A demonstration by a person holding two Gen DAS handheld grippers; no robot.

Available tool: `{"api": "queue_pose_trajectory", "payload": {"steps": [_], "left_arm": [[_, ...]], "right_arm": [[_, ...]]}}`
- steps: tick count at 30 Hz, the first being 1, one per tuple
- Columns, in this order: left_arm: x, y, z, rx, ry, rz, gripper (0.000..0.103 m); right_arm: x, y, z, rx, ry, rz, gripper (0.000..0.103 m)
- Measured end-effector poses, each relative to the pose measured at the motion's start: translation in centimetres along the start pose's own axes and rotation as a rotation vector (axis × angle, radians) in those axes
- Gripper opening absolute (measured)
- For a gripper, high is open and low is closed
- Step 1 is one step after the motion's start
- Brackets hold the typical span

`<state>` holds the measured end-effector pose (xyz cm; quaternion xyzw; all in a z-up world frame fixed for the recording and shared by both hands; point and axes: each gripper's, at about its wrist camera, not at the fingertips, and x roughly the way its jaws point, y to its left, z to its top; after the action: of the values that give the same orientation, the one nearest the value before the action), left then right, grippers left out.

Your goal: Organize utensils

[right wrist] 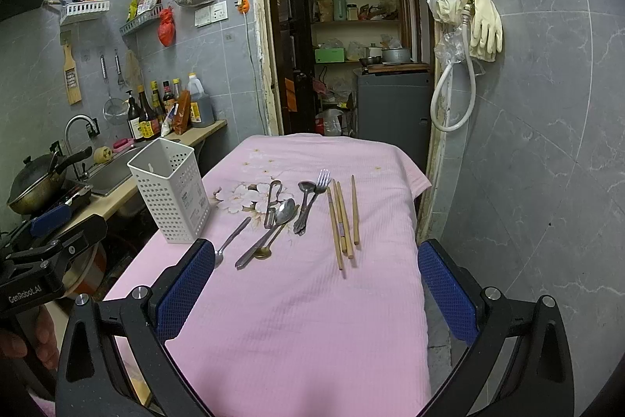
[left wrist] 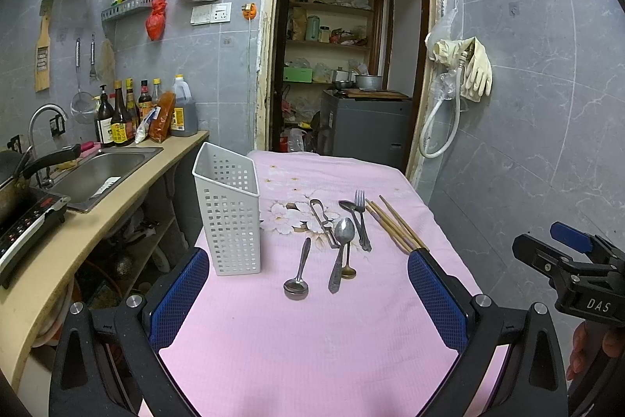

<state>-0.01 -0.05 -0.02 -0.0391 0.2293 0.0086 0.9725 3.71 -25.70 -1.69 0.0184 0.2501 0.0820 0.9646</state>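
Note:
A white perforated utensil holder point(left wrist: 230, 213) point(right wrist: 170, 192) stands upright on the left of the pink tablecloth point(left wrist: 312, 339) point(right wrist: 297, 319). Beside it lie a small spoon point(left wrist: 299, 270) point(right wrist: 232, 241), a large spoon point(left wrist: 343, 245) point(right wrist: 273, 225), a peeler point(left wrist: 323, 221) point(right wrist: 272, 202), a fork point(left wrist: 361, 217) point(right wrist: 312, 200) and several wooden chopsticks point(left wrist: 394, 225) point(right wrist: 341, 221). My left gripper point(left wrist: 308, 284) is open and empty, held above the near part of the table. My right gripper point(right wrist: 316, 276) is open and empty too; it also shows in the left wrist view point(left wrist: 578, 260).
A counter with a steel sink point(left wrist: 97, 174), bottles point(left wrist: 125, 116) and an induction hob point(left wrist: 27, 221) runs along the left. A wok point(right wrist: 35, 186) sits on the hob. A doorway point(left wrist: 351, 45) is behind the table; a tiled wall with hanging gloves point(left wrist: 476, 69) is on the right.

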Motion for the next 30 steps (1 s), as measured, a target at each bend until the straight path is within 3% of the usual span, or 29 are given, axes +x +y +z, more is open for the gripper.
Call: {"api": "queue_pose_trajectory", "payload": {"steps": [30], "left_arm": [[0.2, -1.2, -0.6, -0.006, 0.006, -0.001, 0.102]], "right_arm": [[0.4, 0.3, -0.5, -0.002, 0.008, -0.011, 0.102]]}}
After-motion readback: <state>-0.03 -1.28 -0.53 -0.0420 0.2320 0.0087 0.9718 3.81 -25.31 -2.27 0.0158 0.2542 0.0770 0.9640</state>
